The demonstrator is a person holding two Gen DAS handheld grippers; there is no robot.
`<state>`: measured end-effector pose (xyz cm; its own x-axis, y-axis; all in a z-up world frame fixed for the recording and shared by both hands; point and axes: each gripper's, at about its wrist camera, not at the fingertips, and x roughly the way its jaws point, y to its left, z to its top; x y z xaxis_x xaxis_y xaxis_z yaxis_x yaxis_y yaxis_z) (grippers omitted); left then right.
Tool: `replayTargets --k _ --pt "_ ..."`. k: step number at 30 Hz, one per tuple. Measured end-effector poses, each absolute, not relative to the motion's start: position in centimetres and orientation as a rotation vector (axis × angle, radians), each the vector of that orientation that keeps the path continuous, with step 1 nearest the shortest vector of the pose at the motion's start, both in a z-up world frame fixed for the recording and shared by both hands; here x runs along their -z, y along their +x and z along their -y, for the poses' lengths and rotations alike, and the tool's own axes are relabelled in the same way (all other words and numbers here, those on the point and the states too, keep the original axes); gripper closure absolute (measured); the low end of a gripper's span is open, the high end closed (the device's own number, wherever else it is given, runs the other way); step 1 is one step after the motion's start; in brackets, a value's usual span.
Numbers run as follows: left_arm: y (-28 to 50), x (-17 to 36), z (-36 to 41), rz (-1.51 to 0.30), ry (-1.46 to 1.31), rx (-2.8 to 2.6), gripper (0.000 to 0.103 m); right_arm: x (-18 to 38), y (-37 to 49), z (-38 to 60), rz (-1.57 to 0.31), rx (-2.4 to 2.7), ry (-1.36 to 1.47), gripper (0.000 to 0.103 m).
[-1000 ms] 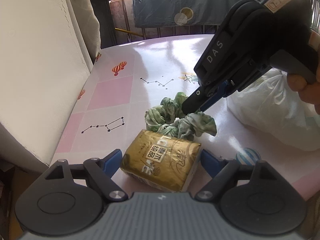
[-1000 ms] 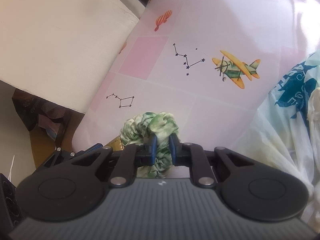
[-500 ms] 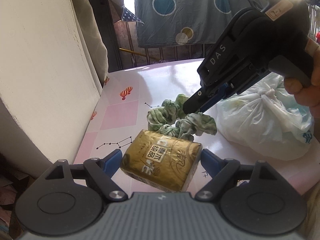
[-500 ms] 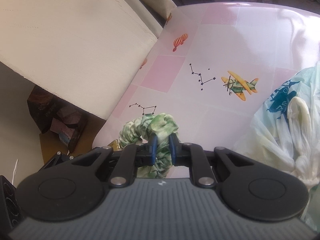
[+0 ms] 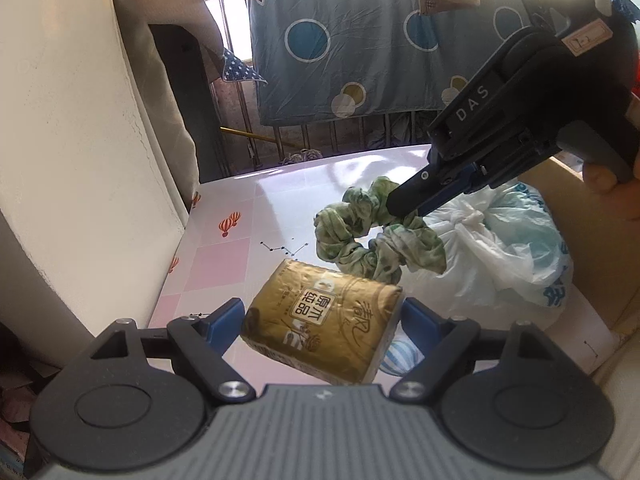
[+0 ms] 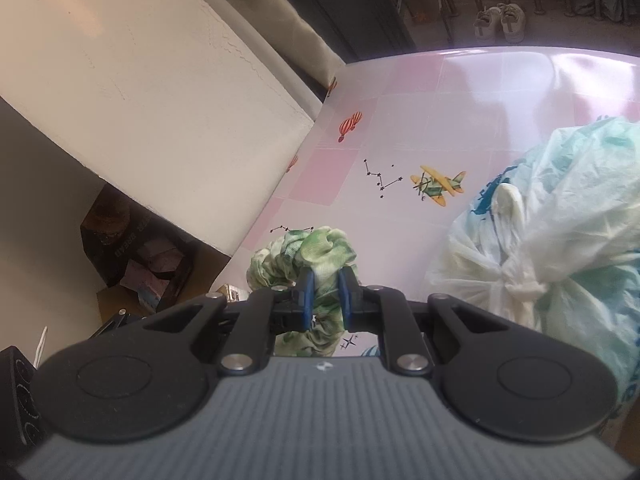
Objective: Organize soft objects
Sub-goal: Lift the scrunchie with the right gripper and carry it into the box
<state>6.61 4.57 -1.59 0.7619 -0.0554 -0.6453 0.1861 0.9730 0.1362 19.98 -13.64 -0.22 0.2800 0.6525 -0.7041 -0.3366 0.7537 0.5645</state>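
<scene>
Left wrist view shows my left gripper (image 5: 322, 318) spread wide around a gold tissue pack (image 5: 323, 327), held above the pink table (image 5: 240, 216). Behind it lies a tied white plastic bag (image 5: 516, 248) — close to the path on the right side. My right gripper (image 5: 404, 206) carries the letters "DAS". The pack has Chinese characters I cannot read surely. My right fingers (image 6: 306, 294) are pinched narrow on a green scrunchie (image 6: 316, 246) — ruffled, mottled green and white, hanging above the table beside the bag.
</scene>
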Motion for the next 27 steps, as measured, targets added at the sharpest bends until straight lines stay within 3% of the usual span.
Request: replayTargets --k 15,27 --pt "5.7 -0.6 2.9 -0.653 0.205 0.285 0.017 -5.3 12.2 34.0 -0.907 -0.431 0.5 0.091" --pt "7.0 -1.4 9.0 -0.647 0.228 0.408 0.017 -2.2 5.0 51.2 -0.853 -0.09 0.613 0.091"
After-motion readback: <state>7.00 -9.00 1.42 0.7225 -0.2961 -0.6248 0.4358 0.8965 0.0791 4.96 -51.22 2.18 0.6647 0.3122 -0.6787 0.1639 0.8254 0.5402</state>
